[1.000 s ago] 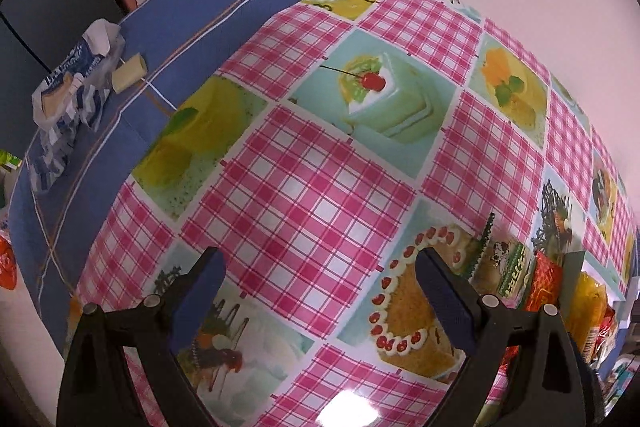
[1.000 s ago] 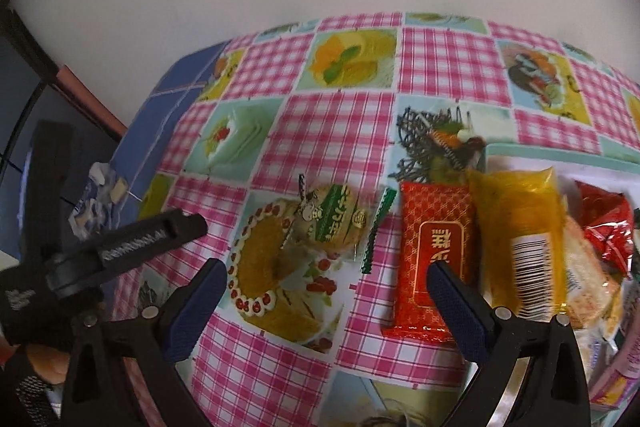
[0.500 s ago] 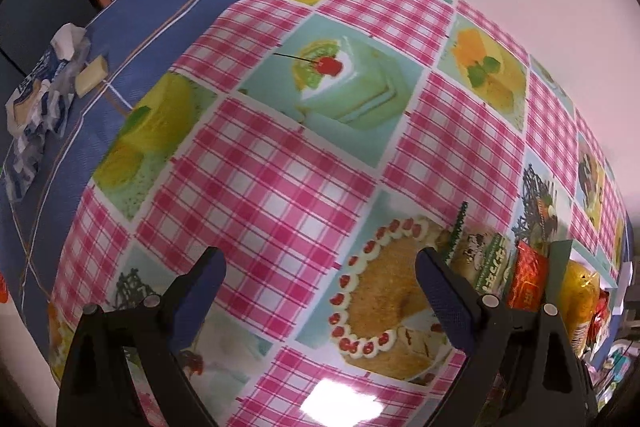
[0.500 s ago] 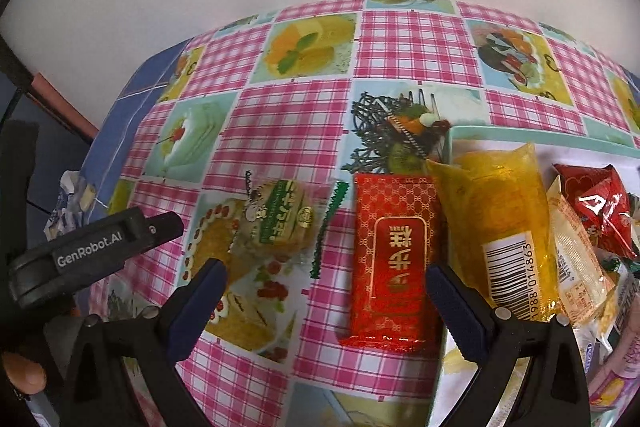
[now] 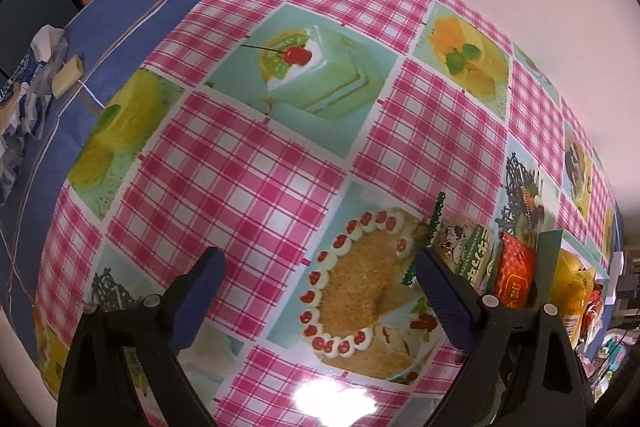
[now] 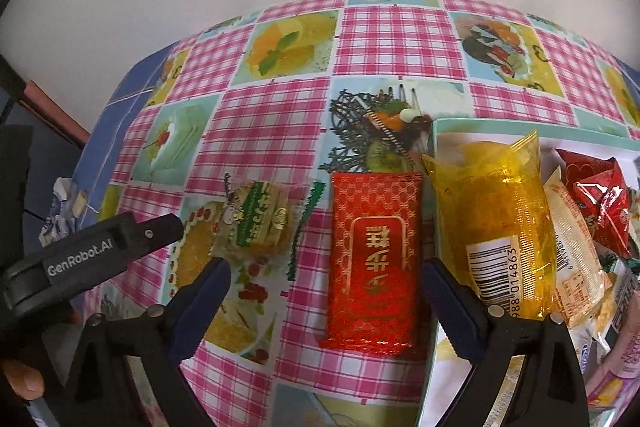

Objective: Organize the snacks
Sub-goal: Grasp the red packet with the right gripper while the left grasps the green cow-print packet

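A red snack packet (image 6: 372,259) lies flat on the checked tablecloth, left of a teal tray (image 6: 480,125) piled with a yellow packet (image 6: 496,219) and red packets (image 6: 600,199). A clear packet with a green label (image 6: 260,223) lies further left. My right gripper (image 6: 325,273) hovers over the red packet with its jaws closing. The packet sits between the fingers, which do not touch it. My left gripper (image 5: 320,263) stands open over a printed cake with nothing between its fingers. The green-labelled packet (image 5: 468,251) and the red packet (image 5: 514,279) lie to its right.
A crumpled blue-and-white wrapper (image 5: 24,95) and a small cream block (image 5: 68,77) lie on the blue cloth at the far left. A pale wall backs the table. The left tool's black body (image 6: 92,255) and a thumb (image 6: 24,383) fill the right view's lower left.
Both grippers have sunk a little toward the table. The red packet now sits lower and more centred between the right fingers, which have narrowed slightly. More of the snacks show in the left view.
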